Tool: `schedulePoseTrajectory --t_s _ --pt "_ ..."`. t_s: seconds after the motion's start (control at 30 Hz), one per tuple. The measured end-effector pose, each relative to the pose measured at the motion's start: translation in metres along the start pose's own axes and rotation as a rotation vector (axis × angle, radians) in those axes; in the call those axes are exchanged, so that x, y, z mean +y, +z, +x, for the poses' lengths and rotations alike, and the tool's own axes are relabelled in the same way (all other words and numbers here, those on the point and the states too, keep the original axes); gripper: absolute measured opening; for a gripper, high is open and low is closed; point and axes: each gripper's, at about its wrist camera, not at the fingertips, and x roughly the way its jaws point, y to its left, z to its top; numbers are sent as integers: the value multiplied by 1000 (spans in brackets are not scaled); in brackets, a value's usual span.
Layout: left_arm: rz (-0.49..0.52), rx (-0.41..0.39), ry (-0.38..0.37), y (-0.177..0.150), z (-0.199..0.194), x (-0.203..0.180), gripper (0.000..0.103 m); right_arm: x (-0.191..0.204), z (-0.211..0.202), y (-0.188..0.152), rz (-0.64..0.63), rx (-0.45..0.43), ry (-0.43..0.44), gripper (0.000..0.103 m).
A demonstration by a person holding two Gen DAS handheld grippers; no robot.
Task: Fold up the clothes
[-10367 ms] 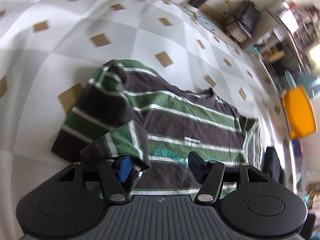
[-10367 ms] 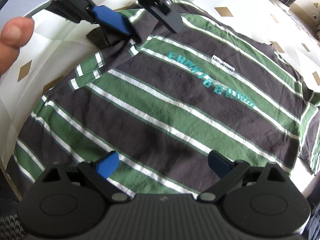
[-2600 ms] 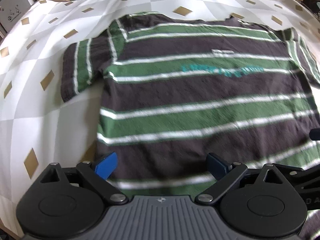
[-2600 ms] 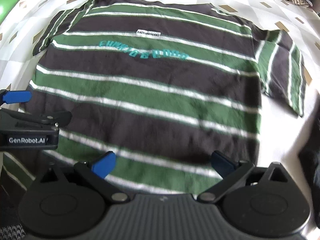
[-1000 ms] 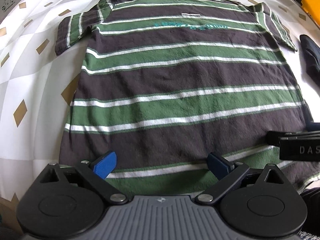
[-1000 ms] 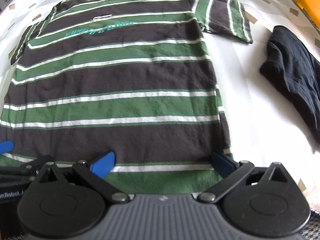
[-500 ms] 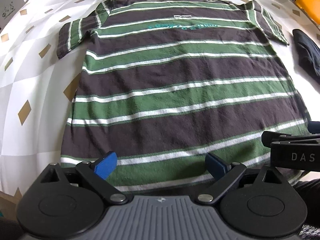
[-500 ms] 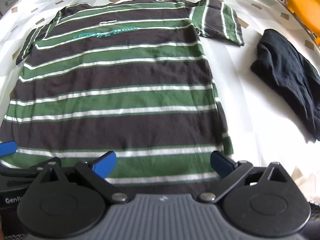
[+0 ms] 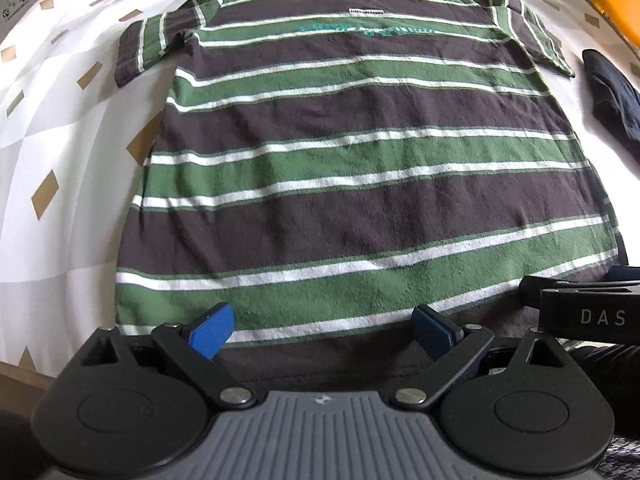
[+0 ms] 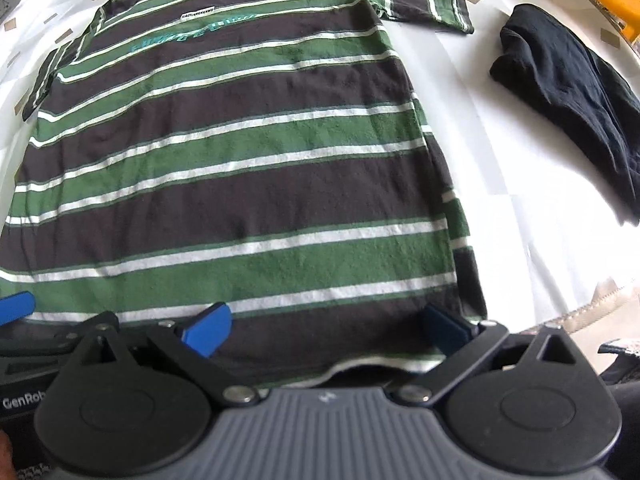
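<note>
Green, dark grey and white stripes ran across the T-shirt (image 9: 360, 184), which lay spread flat, front up, on a white bedcover (image 9: 60, 120) patterned with tan diamonds. In the left wrist view the left gripper (image 9: 323, 328) hovered over the shirt's bottom hem, its blue-padded fingers (image 9: 211, 330) set wide apart with nothing between them. The collar and a teal chest print lay at the far end, both short sleeves spread outward. A dark folded garment (image 9: 612, 92) rested on the cover to the right of the shirt, apart from it. At the right edge part of the right gripper (image 9: 588, 304) reached in at hem level.

In the right wrist view the right gripper (image 10: 326, 328) sat over the shirt's (image 10: 240, 160) lower right corner, its fingers (image 10: 206, 328) likewise spread wide and holding nothing. The hem's edge curled up slightly just ahead of the gripper body. The dark garment (image 10: 568, 92) lay well to the right on the bedcover (image 10: 500, 200), and a blue pad of the left gripper (image 10: 16, 306) showed at the left edge
</note>
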Motion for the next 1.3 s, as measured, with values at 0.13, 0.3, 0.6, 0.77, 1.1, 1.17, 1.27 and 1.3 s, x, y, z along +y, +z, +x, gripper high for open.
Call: schedulePoseTrajectory --t_s 0.13,0.3,0.6,0.77,1.1,1.17,1.27,1.3 --pt "26 -1 -3 -3 0 -5 96 1 0 -3 2 -14 -8 102" --pt "51 -3 -7 -7 -1 -10 96 -1 1 -4 21 -13 -8 102" --pt "87 5 -11 -12 -1 -19 97 -11 2 -5 88 -13 -23 103" --pt "104 10 -8 -14 -1 -23 100 -11 1 -9 86 -38 -25 103" --pt "85 14 -16 -12 -2 -23 101 -12 1 -6 94 -24 -23 103" --pt "79 6 -30 -12 -4 -24 101 -11 1 -4 86 -12 -25 103" --pt "74 -21 -45 -9 -10 -25 101 -10 0 -2 89 -9 -25 102" --pt "70 -33 -46 -8 -12 -25 101 -11 0 -1 92 -16 -26 101"
